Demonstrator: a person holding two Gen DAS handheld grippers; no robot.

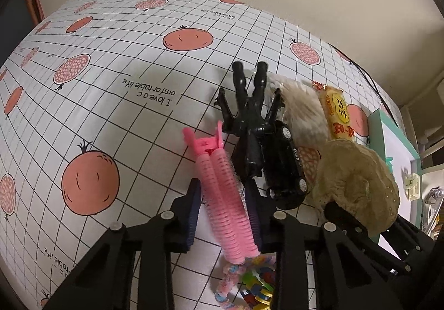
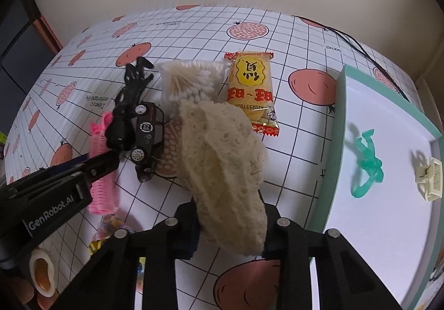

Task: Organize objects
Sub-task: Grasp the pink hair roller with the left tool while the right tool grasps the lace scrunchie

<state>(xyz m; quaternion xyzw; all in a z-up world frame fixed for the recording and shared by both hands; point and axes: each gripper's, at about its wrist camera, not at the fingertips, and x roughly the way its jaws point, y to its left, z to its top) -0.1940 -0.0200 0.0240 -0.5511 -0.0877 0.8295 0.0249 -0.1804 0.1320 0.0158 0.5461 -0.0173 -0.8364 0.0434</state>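
A: Left wrist view first: the pink hair roller [image 1: 224,199] lies on the tablecloth [image 1: 116,104] between the left gripper [image 1: 224,193] fingers, beside the black toy figure [image 1: 249,116] and the toy car [image 1: 283,163].

B: Is it clamped?

A: The jaws stand narrow, close on both sides of it; whether they actually press it, I cannot tell. The roller looks light and springy, probably ribbed foam, so I'd take it across the middle, gently, or it may squash and slip.

B: And the other side?

A: The right gripper [image 2: 230,226] is closed on the cream lace cloth [image 2: 222,160], pinching its lower end. Soft, limp, nearly weightless by the look; it will drape and could snag the car.

B: Where would things go?

A: Likely the tray [image 2: 337,121] at right, already holding a green figure [image 2: 367,163] and a cream clip [image 2: 431,179].
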